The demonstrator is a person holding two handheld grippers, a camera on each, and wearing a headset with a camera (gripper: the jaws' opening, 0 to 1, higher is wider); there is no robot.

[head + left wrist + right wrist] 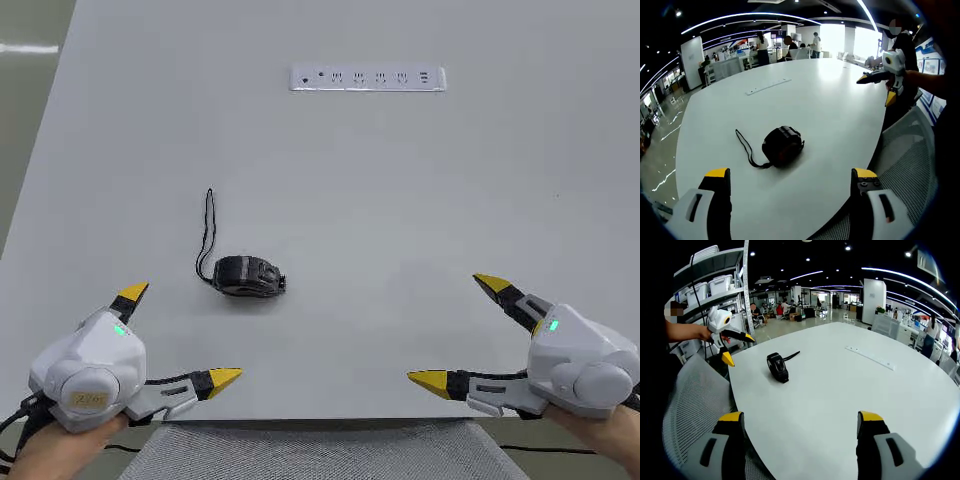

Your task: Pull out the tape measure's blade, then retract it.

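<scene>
tape measure (248, 276): black case on the white table (420, 200), left of centre, nearer the left gripper (182, 334) than the right gripper (457, 330)
axis: in the head view the case's long axis runs roughly left-right
strap (207, 225): black loop leaves the case's left end and trails towards the far edge
left gripper: hand-held at the near-left edge, jaws spread wide, nothing between them; yellow tips aim at the table middle, well apart from the case
right gripper: near-right edge, mirrored pose, jaws wide and empty
power strip (367, 78): white, lies crosswise at the far side
writing: small label (88, 398) on the left gripper's body, unreadable; any brand on the case too small to tell
</scene>
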